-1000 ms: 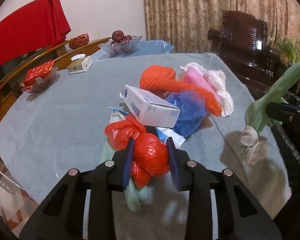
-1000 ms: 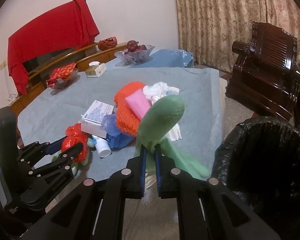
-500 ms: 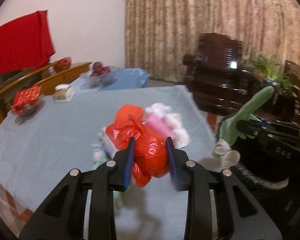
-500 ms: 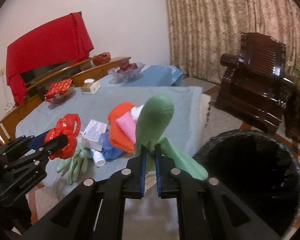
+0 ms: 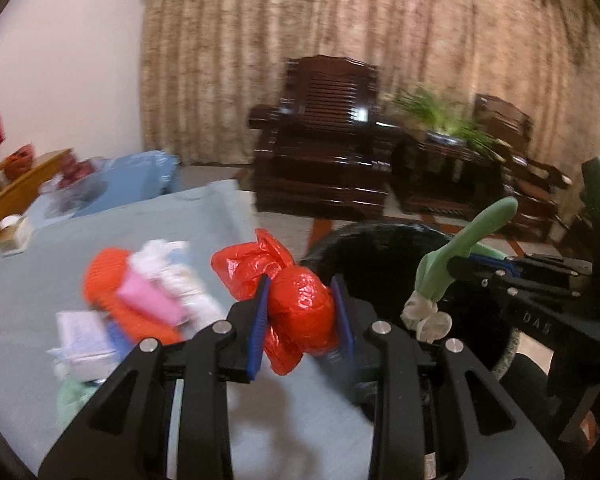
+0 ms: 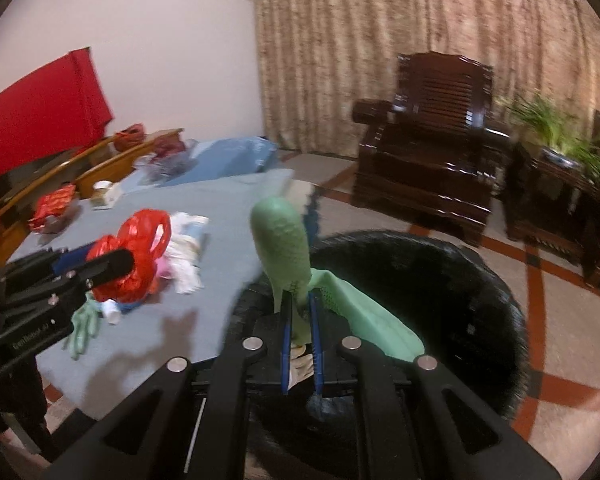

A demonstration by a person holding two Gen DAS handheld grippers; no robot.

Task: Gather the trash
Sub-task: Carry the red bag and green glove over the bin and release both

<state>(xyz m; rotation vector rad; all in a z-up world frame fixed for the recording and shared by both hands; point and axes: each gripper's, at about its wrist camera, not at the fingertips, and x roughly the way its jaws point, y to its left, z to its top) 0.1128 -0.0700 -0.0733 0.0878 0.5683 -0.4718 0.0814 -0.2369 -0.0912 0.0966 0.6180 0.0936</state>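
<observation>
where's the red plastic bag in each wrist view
Left wrist view: red plastic bag sits at lower centre, clamped in the left gripper.
Right wrist view: it is at the left edge, mid-height, above the table.
Shared landmark: the black trash bin.

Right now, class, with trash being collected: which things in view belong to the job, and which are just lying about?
Belong to the job:
- red plastic bag in the left gripper
- green rubber glove in the right gripper
- black-lined bin
- trash pile on the table

Just lying about:
- armchair
- potted plant
- curtain
</observation>
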